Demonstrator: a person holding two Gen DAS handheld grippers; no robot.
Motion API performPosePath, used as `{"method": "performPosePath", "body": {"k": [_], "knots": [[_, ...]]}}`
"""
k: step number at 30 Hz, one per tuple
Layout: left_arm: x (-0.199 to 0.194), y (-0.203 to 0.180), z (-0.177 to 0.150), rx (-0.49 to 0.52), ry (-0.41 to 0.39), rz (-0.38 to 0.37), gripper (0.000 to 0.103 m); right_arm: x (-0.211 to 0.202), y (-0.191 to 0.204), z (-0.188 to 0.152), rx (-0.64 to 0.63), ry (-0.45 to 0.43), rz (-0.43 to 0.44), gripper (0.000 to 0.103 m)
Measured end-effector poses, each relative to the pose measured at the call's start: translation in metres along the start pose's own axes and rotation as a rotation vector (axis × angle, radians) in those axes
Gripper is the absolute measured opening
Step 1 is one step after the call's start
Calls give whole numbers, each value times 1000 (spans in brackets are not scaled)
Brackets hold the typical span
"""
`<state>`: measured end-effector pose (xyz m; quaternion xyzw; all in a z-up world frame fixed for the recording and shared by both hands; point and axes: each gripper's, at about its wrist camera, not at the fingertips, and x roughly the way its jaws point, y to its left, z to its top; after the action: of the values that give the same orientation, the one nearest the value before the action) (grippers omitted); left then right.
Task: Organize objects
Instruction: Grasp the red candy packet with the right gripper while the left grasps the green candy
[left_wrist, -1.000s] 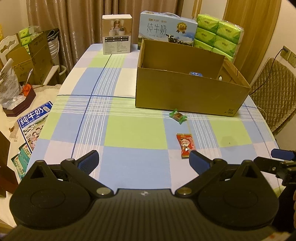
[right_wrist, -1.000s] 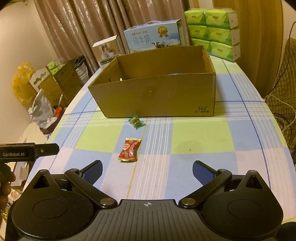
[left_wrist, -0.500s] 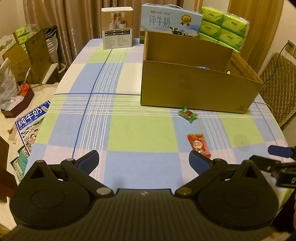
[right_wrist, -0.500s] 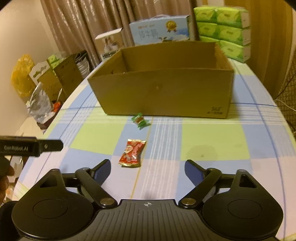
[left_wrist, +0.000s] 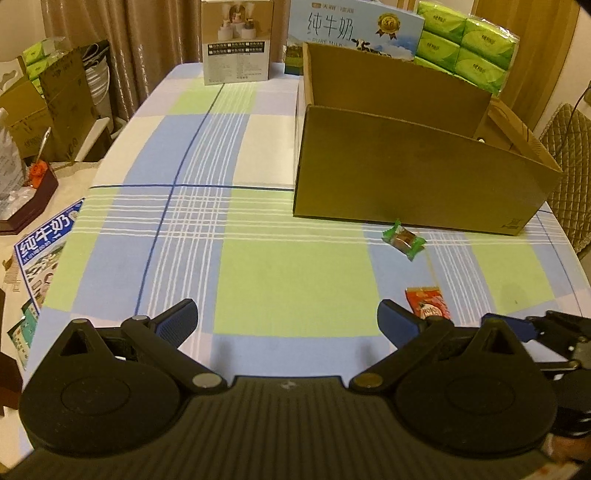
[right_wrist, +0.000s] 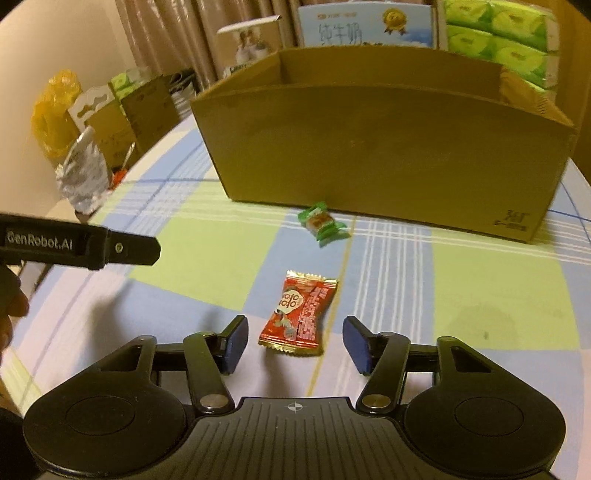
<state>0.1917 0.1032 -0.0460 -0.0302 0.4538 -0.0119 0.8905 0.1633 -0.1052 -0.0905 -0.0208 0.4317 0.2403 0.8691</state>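
A red candy packet (right_wrist: 299, 314) lies on the checked tablecloth, with its near end between the open fingers of my right gripper (right_wrist: 293, 343), low over the table. It also shows in the left wrist view (left_wrist: 426, 306), partly behind my left gripper's right finger. A green-wrapped candy (right_wrist: 321, 223) lies just in front of the open cardboard box (right_wrist: 388, 147); both show in the left wrist view, candy (left_wrist: 404, 238) and box (left_wrist: 417, 170). My left gripper (left_wrist: 286, 323) is open and empty above the table's near part.
A white product box (left_wrist: 236, 40), a blue milk carton (left_wrist: 354, 31) and green tissue packs (left_wrist: 469, 51) stand behind the cardboard box. Boxes and bags crowd the floor at the left (left_wrist: 48, 110). A quilted chair (left_wrist: 570, 155) stands at the right.
My right gripper has moved forward and down to the red packet, its fingers now on either side of it and closer together. My left gripper has moved slightly forward, still open.
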Motion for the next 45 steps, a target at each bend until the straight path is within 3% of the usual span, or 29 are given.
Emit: {"method": "performPosePath", "body": {"k": [7,10,15,21,27,31,34,40,45], "knots": [[20,0,3,4,20,-14,102,22,6,0,-23,0,-34,44],[25,-1,3,4,23,-21,102,26,10,1,-56,-10,-58,30],[32,-12,6,30,29,-41,101,19,-3,3,-56,-19,-71,28],[44,-42,15,70,18,-99,101,-4,-47,8,11,-58,-134,28],[70,-80,27,66,2,-173,88,-15,-84,10,69,-77,-180,28],[89,-98,32,42,-3,-194,67,-17,-97,8,97,-80,-189,28],[103,-106,33,10,-2,-186,54,-18,-98,8,110,-93,-184,28],[113,-113,36,-27,-39,-155,46,-20,-102,10,138,-103,-174,28],[117,-120,39,23,-49,-100,27,-21,-105,9,151,-105,-169,28]]}}
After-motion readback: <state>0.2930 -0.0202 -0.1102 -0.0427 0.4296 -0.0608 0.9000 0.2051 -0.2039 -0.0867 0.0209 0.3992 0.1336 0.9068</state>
